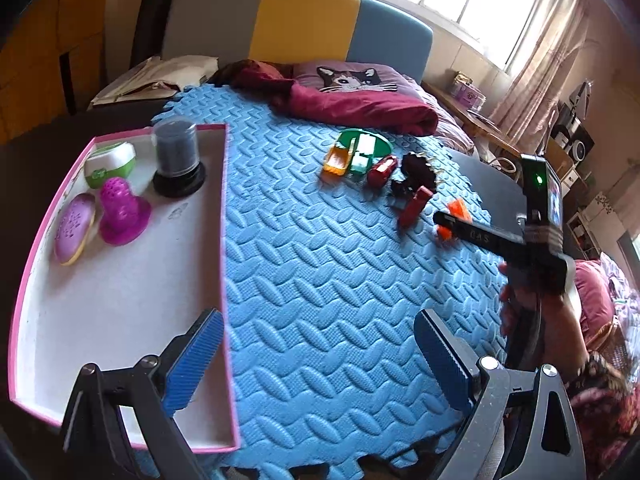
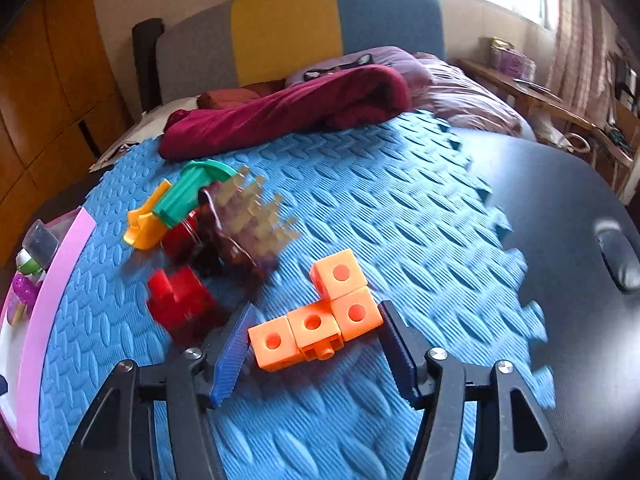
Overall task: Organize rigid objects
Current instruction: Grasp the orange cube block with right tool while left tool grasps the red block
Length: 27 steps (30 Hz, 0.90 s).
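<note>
Tray [image 1: 120, 300] lies left of the toy pile [image 1: 376, 168] on the mat [image 1: 320, 280].

One pink-edged tray [image 1: 120, 280] holds four things: one dark canister [image 1: 176, 156], one green-and-white case [image 1: 110, 162], one magenta strainer [image 1: 122, 210], one purple oval [image 1: 74, 228]. One orange block piece [image 2: 316, 316] has four cubes.

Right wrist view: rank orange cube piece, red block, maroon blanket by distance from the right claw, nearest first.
1. Orange cube piece: between the fingers of the right claw, which stand open.
2. Red block: just beyond the claw, to its left.
3. Maroon blanket: far end of the blue foam mat.
</note>
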Tool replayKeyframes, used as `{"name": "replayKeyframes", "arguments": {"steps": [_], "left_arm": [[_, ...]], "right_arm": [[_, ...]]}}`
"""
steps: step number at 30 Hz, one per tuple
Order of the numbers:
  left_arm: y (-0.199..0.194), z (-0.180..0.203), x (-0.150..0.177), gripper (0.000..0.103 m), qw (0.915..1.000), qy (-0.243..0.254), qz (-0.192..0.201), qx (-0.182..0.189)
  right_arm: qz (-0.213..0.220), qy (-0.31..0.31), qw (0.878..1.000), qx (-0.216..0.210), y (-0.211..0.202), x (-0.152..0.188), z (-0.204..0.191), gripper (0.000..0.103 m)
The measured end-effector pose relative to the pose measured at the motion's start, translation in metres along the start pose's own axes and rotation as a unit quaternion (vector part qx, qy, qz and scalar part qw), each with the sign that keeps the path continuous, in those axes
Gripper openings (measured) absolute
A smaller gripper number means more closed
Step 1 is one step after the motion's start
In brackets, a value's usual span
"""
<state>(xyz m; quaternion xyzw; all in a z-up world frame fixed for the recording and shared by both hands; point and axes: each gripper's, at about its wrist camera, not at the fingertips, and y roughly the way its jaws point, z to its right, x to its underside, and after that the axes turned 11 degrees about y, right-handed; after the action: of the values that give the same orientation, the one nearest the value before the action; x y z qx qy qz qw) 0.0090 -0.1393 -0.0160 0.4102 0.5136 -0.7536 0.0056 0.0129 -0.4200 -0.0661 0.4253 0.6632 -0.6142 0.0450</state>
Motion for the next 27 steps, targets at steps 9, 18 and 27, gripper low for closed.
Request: {"name": "replayKeyframes", "arguments": {"steps": [9,18,27], "left_arm": [[0.028,0.034,-0.031,0.097,0.9993,0.037,0.006,0.005],[0.08,0.077,-0.078,0.096,0.9903,0.131,0.032,-0.036],[0.132,0.083,-0.103,0.051,0.9931,0.117,0.003,0.0]], "right_arm": [[0.027,0.05,0.998,0.018,-0.027,0.022,0.027,0.063],[0.042,0.084,0.996,0.012,-0.031,0.024,0.04,0.063],[0.045,0.08,0.996,0.018,-0.031,0.024,0.039,0.063]]}}
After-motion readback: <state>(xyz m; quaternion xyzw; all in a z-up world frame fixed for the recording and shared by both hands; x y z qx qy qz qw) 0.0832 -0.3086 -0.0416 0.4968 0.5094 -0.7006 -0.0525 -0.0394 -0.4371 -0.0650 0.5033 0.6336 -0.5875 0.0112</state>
